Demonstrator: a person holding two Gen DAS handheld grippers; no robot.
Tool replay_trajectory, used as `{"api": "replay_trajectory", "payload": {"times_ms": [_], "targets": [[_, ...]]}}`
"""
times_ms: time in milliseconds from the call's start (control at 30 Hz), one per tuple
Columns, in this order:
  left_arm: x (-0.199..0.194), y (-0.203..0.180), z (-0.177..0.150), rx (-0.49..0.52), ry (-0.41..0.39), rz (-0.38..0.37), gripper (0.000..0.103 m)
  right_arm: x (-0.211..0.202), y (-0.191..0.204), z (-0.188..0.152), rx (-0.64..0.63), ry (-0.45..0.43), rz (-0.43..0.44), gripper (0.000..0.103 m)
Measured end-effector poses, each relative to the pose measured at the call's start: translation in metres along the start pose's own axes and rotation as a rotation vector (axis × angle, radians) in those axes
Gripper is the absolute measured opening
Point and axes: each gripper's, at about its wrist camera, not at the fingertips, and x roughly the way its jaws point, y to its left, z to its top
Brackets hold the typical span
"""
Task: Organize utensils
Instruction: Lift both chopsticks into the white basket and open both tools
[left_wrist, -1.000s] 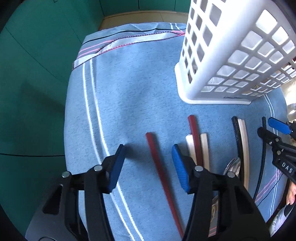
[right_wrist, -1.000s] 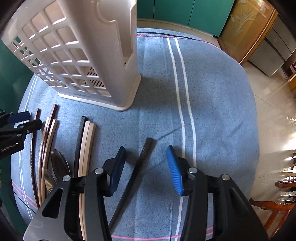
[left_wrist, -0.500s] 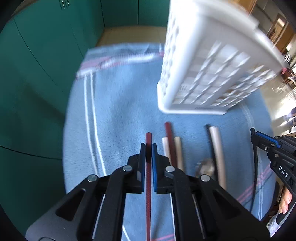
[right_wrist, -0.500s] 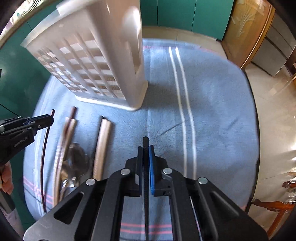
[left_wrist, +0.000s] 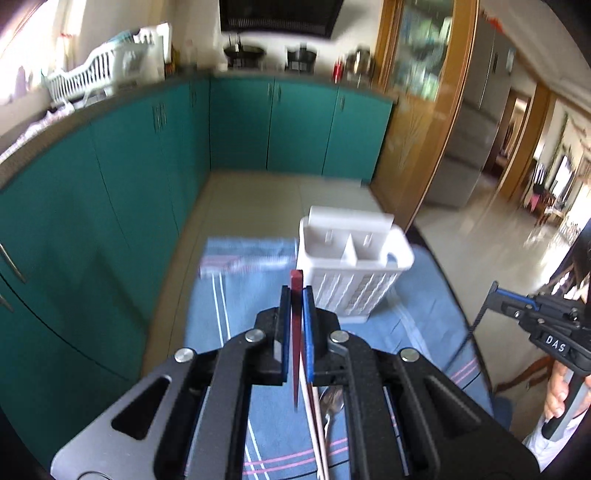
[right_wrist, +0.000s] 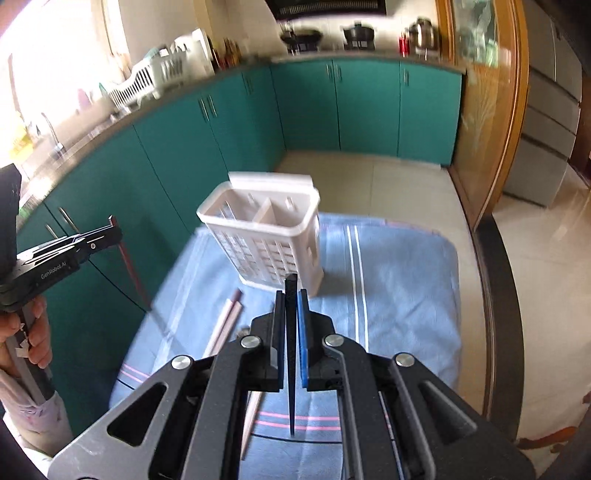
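Note:
My left gripper (left_wrist: 296, 292) is shut on a dark red chopstick (left_wrist: 296, 332) and holds it well above the blue cloth (left_wrist: 258, 295). My right gripper (right_wrist: 291, 295) is shut on a black chopstick (right_wrist: 291, 350), also lifted high. A white two-compartment utensil basket (left_wrist: 351, 266) stands upright on the cloth ahead of both grippers; it also shows in the right wrist view (right_wrist: 266, 236). The left gripper with the red chopstick shows at the left in the right wrist view (right_wrist: 110, 234). The right gripper shows at the right in the left wrist view (left_wrist: 496, 295).
Beige chopsticks (right_wrist: 229, 321) and a metal spoon (left_wrist: 332, 400) lie on the cloth below the grippers. Teal cabinets (left_wrist: 110, 184) run along the left and back. A wooden glass door (left_wrist: 424, 110) and tiled floor (right_wrist: 535, 258) are to the right.
Both grippers closed on their chopsticks, then rose high above the cloth and tilted up, so the basket now appears smaller and below, with its open top visible.

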Motion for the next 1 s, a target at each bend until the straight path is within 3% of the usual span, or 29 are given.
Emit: {"api": "replay_trajectory", "payload": {"times_ms": [267, 400, 700, 800, 1000], "targets": [[-0.066, 0.001, 0.063, -0.017, -0.238, -0.006, 0.006, -0.053, -0.004, 0.065, 0.071, -0.264, 0.073, 0.007], [-0.079, -0.002, 0.094, -0.029, -0.314, -0.019, 0.006, -0.065, -0.009, 0.102, 0.102, -0.367, 0.043, 0.007], [-0.024, 0.006, 0.123, -0.134, -0.28, -0.066, 0.006, -0.025, -0.018, 0.128, 0.154, -0.383, 0.0, 0.007], [0.0, 0.007, 0.117, -0.145, -0.27, -0.05, 0.006, -0.012, -0.017, 0.125, 0.142, -0.39, -0.019, 0.007], [0.046, 0.014, 0.089, -0.173, -0.22, -0.027, 0.006, 0.039, -0.021, 0.099, 0.155, -0.275, -0.012, 0.007]]}}
